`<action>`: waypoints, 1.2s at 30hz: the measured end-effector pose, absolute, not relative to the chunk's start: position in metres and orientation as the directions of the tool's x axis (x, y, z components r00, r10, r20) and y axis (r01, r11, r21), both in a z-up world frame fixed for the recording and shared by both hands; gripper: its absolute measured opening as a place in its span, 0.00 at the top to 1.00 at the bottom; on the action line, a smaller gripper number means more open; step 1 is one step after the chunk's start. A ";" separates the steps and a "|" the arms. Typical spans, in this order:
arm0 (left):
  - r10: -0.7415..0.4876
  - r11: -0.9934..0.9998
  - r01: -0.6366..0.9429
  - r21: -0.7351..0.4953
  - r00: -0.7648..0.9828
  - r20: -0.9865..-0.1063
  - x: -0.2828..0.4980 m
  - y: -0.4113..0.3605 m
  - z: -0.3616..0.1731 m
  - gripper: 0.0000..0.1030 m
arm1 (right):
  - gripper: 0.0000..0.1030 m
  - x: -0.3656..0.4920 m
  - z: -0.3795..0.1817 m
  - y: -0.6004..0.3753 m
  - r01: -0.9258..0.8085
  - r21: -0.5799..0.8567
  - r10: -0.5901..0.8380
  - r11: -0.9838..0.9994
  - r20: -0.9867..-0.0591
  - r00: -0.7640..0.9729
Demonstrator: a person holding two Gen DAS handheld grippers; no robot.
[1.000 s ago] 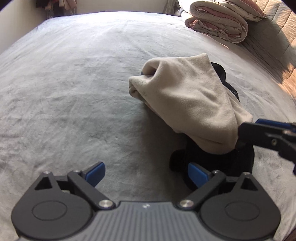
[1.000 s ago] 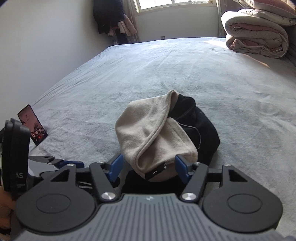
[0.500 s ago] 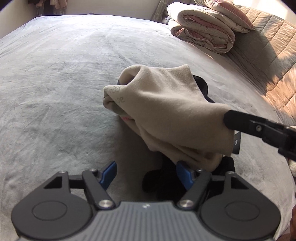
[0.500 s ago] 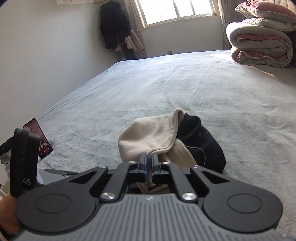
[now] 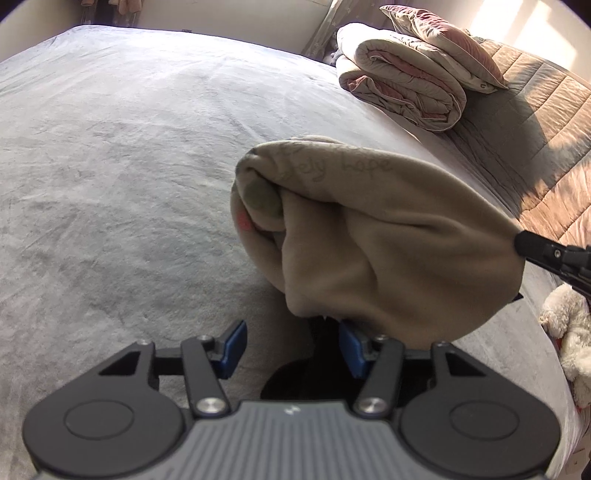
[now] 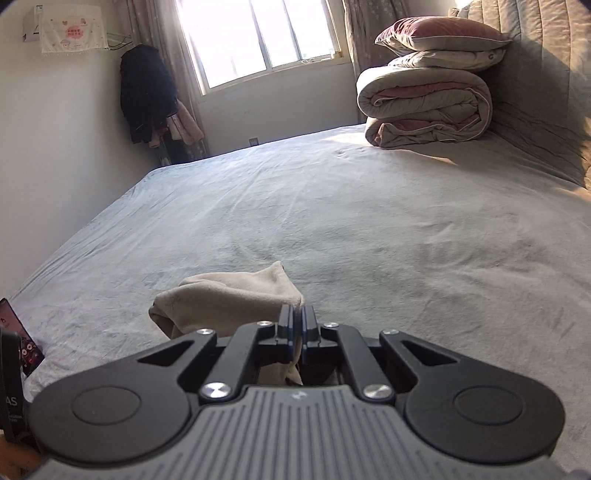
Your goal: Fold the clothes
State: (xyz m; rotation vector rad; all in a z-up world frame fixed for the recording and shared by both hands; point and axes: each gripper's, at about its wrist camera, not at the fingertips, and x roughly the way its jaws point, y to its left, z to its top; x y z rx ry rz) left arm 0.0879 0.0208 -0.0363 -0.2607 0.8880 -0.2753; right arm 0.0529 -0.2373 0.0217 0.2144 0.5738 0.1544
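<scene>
Grey bed (image 6: 369, 229) | quilt (image 6: 424, 107) | window (image 6: 258, 37) | right tool (image 6: 299, 328) clamps beige garment (image 6: 229, 295)

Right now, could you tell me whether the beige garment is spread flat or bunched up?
Bunched up. The beige garment hangs in rolled folds, lifted by the shut right gripper; the left gripper is open.

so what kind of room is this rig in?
Almost certainly a home bedroom: a wide bed with a rolled quilt and pillows stacked by the padded headboard, window behind.
</scene>
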 end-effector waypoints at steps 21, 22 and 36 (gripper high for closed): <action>-0.455 0.889 0.219 -0.403 0.534 -0.712 0.086 0.004 -0.049 0.63 | 0.90 0.070 -0.011 -0.276 0.086 0.195 0.072 0.977 -0.680 0.729; -0.464 0.883 0.222 -0.413 0.531 -0.709 0.085 0.002 -0.051 0.67 | 0.88 0.068 -0.010 -0.275 0.077 0.201 0.082 0.977 -0.679 0.729; -0.532 0.847 0.352 -0.399 0.557 -0.638 0.064 -0.009 -0.039 0.88 | 0.58 0.052 0.006 -0.239 -0.240 0.384 0.438 0.891 -0.596 0.673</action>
